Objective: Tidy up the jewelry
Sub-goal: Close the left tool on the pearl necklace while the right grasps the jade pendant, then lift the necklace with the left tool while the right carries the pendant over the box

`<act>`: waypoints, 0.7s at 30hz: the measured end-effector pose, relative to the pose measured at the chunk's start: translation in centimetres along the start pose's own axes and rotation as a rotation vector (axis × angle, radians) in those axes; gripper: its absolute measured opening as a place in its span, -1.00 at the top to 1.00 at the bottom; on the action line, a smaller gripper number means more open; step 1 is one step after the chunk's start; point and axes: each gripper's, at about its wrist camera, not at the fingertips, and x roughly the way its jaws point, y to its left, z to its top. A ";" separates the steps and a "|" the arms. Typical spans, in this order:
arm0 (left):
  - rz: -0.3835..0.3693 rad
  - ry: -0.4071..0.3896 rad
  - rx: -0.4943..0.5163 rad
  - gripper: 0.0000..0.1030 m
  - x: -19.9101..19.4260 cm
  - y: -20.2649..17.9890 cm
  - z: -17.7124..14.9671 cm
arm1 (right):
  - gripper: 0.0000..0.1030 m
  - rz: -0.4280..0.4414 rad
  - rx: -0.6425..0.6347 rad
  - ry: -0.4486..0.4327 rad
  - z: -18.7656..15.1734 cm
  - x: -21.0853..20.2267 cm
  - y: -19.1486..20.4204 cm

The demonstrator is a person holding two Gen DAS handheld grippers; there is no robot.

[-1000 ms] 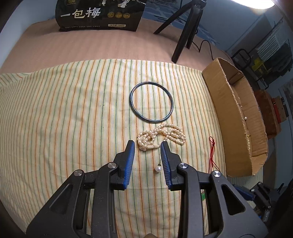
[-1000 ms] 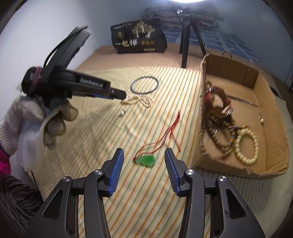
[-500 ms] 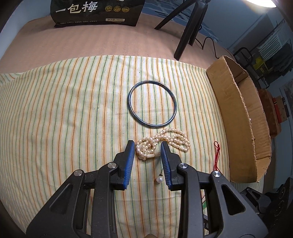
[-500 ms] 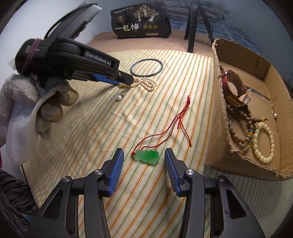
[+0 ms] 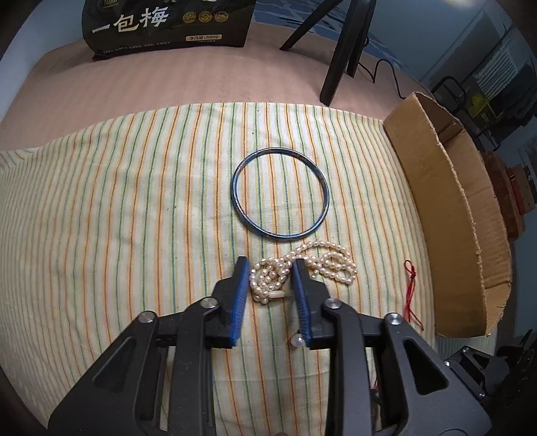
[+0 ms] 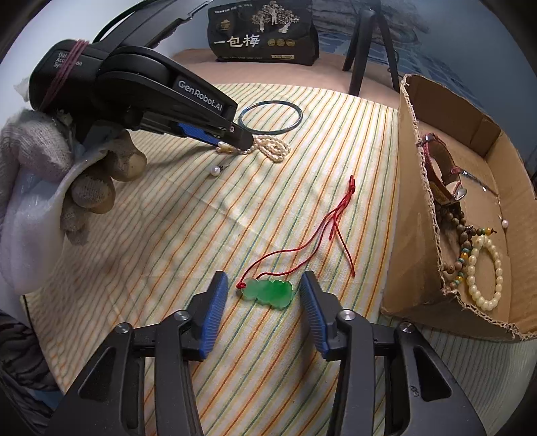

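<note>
Both our grippers had come down closer to the striped cloth [image 5: 134,218] since a second earlier, and both sets of jaws had just been closing. Our left gripper [image 5: 270,268] stood with its blue pads on either side of the bunched end of the pearl necklace [image 5: 302,268]; the pads looked to be at the beads' edges, but we could not tell whether they pressed on them yet. One loose pearl [image 5: 296,341] on a thin stem lay beside the right pad, nearer the camera. Our right gripper [image 6: 263,280] stood wider, its jaws straddling the green pendant [image 6: 267,292] with cloth visible on both sides, so nothing was held. From the pendant a red cord [image 6: 315,231] trailed away across the cloth toward the cardboard box [image 6: 412,234]. In the right wrist view our gloved left hand [image 6: 67,177] gripped the left tool's handle. Just beyond the pearls lay the blue bangle [image 5: 280,193], flat and apart from them. Inside the box sat bead bracelets [image 6: 483,268] and a watch [image 6: 443,167]. Farthest back stood a black bag [image 5: 167,26] and a tripod [image 5: 339,50].
</note>
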 end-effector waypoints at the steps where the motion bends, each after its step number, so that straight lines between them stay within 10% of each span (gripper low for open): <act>1: 0.003 -0.001 0.002 0.70 0.0 0.0 0.0 | 0.37 -0.004 -0.002 0.000 0.0 0.0 0.0; 21: -0.063 -0.071 -0.018 0.90 -4.0 0.2 -0.5 | 0.42 0.034 0.006 -0.032 0.1 -1.3 -0.1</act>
